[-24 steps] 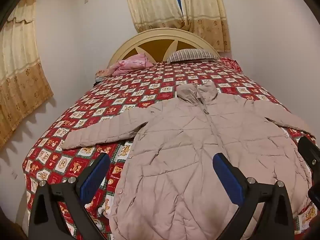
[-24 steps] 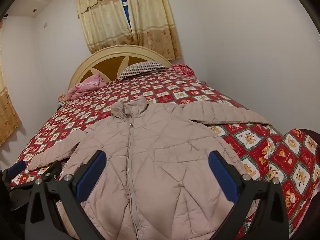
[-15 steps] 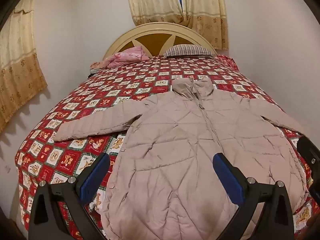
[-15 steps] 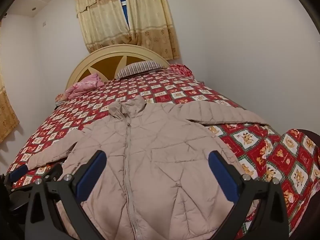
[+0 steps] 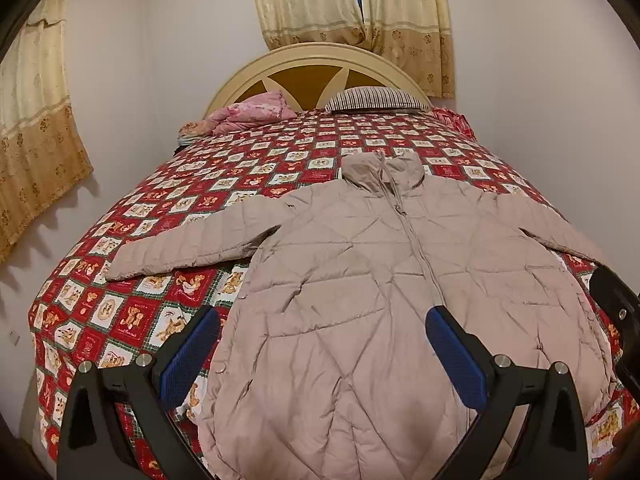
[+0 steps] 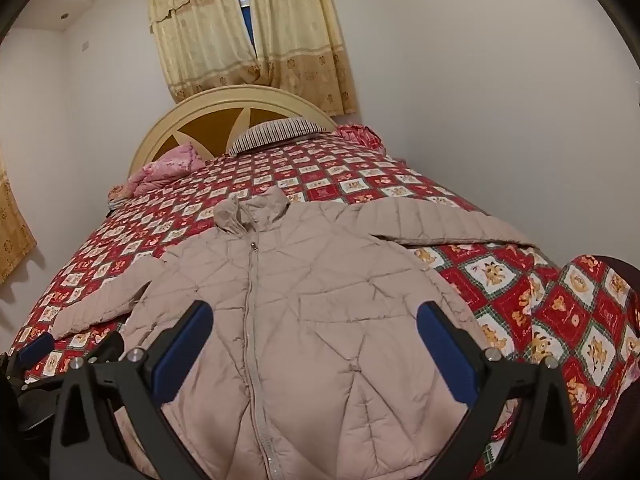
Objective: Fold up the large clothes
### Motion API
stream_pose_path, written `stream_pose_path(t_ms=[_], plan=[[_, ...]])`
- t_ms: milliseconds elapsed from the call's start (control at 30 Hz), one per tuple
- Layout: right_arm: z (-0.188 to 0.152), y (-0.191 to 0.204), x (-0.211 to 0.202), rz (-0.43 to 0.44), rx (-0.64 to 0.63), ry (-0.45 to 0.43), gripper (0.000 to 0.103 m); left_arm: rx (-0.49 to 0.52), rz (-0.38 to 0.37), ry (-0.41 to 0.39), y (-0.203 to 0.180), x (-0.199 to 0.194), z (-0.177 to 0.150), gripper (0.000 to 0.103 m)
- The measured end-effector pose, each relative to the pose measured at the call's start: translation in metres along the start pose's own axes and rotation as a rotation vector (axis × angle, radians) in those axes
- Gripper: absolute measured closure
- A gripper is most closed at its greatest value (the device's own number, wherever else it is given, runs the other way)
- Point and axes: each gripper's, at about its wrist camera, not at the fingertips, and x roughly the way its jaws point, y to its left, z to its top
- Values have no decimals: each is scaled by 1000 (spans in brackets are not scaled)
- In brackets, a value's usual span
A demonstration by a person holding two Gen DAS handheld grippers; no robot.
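Here, one jacket, two spread sleeves

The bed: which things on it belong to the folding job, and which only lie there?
For the job:
- beige quilted puffer jacket, spread flat
- left gripper, open
- right gripper, open

Only lying there:
- pink crumpled blanket
- striped pillow
- red patterned bedcover

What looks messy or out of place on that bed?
Little stands out. The beige puffer jacket lies flat, zipped, sleeves spread on the red patterned bedspread. Only the pink bundle by the headboard looks rumpled, beside a neat striped pillow.
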Motion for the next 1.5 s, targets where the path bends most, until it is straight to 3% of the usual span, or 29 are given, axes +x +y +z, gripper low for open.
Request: stream_pose_path(t_ms=[1500], plan=[[2,-3,-12,-31,-5,-13,0,27,-41,-33,-13,-19,-5,1]])
